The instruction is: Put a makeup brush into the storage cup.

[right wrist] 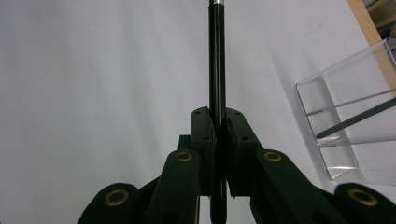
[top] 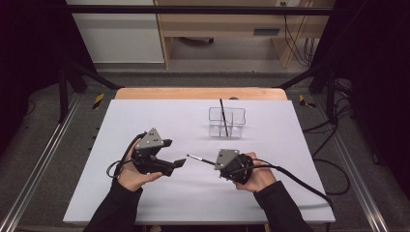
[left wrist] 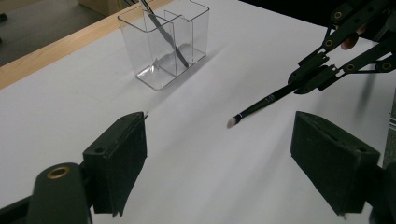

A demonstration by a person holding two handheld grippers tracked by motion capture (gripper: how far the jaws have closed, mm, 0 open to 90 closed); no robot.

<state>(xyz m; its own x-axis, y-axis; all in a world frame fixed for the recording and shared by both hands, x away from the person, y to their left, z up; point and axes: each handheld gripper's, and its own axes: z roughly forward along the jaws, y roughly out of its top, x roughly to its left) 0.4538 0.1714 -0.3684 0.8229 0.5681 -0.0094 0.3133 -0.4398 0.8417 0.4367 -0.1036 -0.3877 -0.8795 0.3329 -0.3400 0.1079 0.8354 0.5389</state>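
My right gripper [top: 213,163] [right wrist: 218,122] is shut on a thin black makeup brush [top: 199,159] [left wrist: 261,104] [right wrist: 216,60], which points left toward my left gripper. The brush's pale tip hangs just above the white table. My left gripper [top: 180,163] [left wrist: 217,154] stands open, its jaws wide apart, with the brush tip a little beyond them. A clear plastic organizer [top: 226,123] [left wrist: 163,42] [right wrist: 355,126] with compartments stands farther back, and a second thin dark brush [top: 224,116] [left wrist: 163,31] [right wrist: 357,119] leans inside it.
The white table top [top: 145,121] lies on a wooden table whose edge [top: 198,93] shows at the back. Black cables trail from both grippers. Metal frame rails run along both sides of the table.
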